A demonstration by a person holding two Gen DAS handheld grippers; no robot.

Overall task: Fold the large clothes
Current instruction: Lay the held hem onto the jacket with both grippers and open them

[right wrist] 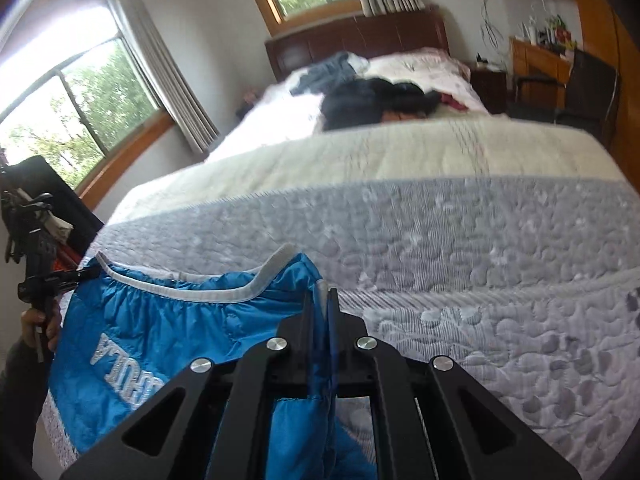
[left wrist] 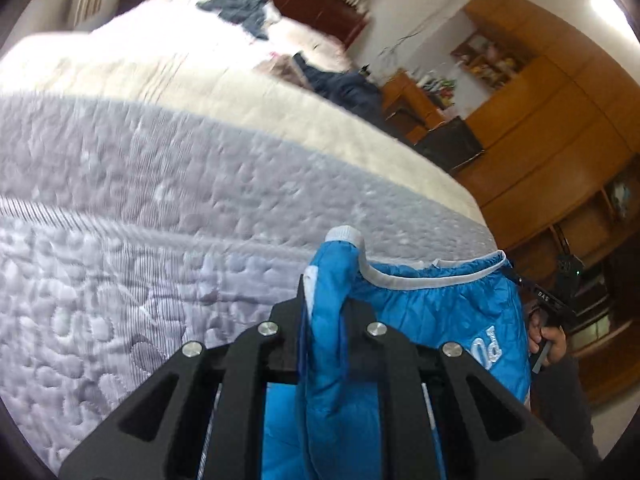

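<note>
A wide bed (right wrist: 420, 208) fills both views, covered by a quilted spread with a grey stitched band near the foot and a cream stretch beyond it. Dark clothes (right wrist: 372, 102) lie heaped toward the wooden headboard (right wrist: 360, 36), with a greyish-blue garment (left wrist: 240, 10) beside them. Windows with pale curtains (right wrist: 160, 64) stand along one wall, and wooden cabinets (left wrist: 560, 112) line the other.

The blue padded jacket (right wrist: 160, 336), edged with a white band and bearing silvery letters, hangs at the foot edge of the bed, stretched between the two claws with its white-trimmed edge sagging in a curve.

The left claw (left wrist: 325, 308) is clamped on a thick bunch of the jacket's blue fabric, which swells up between the fingers to a white cuff-like end. The right claw (right wrist: 320, 304) is closed tight on a thin fold of the same jacket, its fingers nearly together with only the cloth between them.

In the left wrist view the person's right hand (left wrist: 550, 340) grips the handle of its tool beyond the jacket's far end. In the right wrist view the left hand (right wrist: 40, 328) grips the other handle, a dark sleeve below it.
</note>
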